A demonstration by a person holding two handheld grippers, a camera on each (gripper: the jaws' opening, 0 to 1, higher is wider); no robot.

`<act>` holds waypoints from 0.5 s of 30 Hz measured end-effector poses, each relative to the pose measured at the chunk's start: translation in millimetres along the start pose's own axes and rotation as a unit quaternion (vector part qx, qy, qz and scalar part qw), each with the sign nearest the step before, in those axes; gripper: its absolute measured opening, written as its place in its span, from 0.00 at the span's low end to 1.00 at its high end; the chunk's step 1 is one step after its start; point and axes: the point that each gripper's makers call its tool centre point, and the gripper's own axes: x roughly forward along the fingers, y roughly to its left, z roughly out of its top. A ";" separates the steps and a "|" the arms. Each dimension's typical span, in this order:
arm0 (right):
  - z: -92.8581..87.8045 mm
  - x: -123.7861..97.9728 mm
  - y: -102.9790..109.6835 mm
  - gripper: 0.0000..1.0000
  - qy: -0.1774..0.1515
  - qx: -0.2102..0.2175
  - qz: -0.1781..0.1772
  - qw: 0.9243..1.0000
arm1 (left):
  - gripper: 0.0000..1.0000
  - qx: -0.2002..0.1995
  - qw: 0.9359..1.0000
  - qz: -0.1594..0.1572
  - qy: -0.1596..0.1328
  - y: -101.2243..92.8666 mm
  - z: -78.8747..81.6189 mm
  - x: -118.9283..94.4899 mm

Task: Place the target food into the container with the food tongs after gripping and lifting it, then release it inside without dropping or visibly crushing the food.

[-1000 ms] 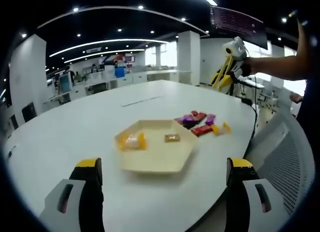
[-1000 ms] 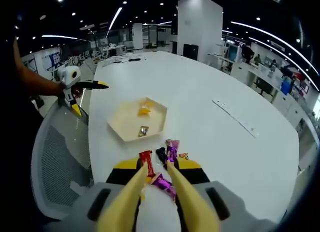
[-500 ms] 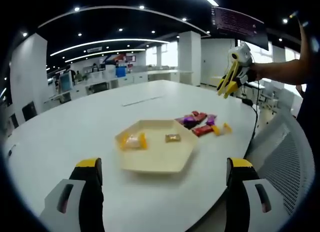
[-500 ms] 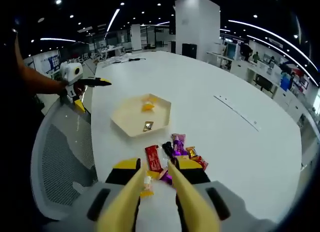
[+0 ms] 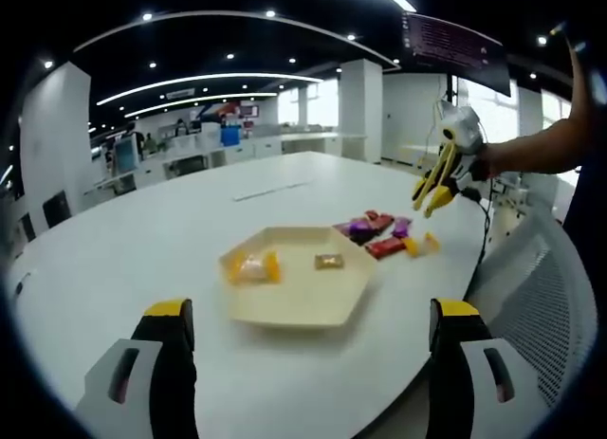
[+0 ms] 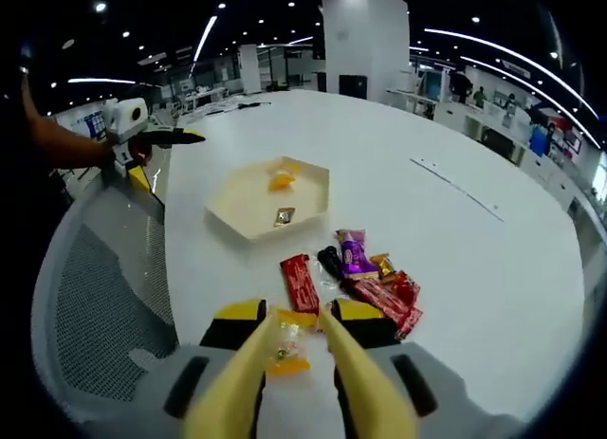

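Note:
A cream hexagonal tray [image 5: 285,301] holds a yellow-wrapped sweet [image 5: 251,266] and a small brown sweet [image 5: 328,261]. My left gripper [image 5: 313,311] stands open in front of it, jaws wide apart. Beyond the tray lies a pile of wrapped candies [image 5: 375,232]. Above the pile hangs my right gripper [image 5: 438,178], shut on the yellow food tongs [image 6: 242,373]. In the right gripper view, the right gripper [image 6: 296,314] has a yellow-wrapped candy [image 6: 285,349] lying on the table between the tong arms. The tray [image 6: 242,197] sits farther ahead, with the left gripper [image 6: 152,140] beyond it at the left.
A red bar [image 6: 300,283], a purple candy [image 6: 356,254] and more red wrappers [image 6: 394,297] lie just past the tong tips. A grey mesh chair [image 6: 104,297] stands against the white table's edge. A person's arm [image 5: 531,155] reaches in from the right.
The right gripper has come down and closer to the candy pile. The yellow-wrapped candy now lies between the tong arms. The left gripper and tray have stayed put.

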 end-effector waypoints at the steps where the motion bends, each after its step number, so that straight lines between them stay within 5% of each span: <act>1: -2.2 2.5 0.8 0.27 0.002 0.001 -0.002 1.000 | 0.99 0.000 1.000 0.000 0.001 -0.4 -0.1 0.1; 15: -32.9 24.2 6.5 0.27 0.030 0.027 -0.028 0.999 | 0.99 -0.003 1.000 -0.003 0.007 -0.8 -2.6 0.8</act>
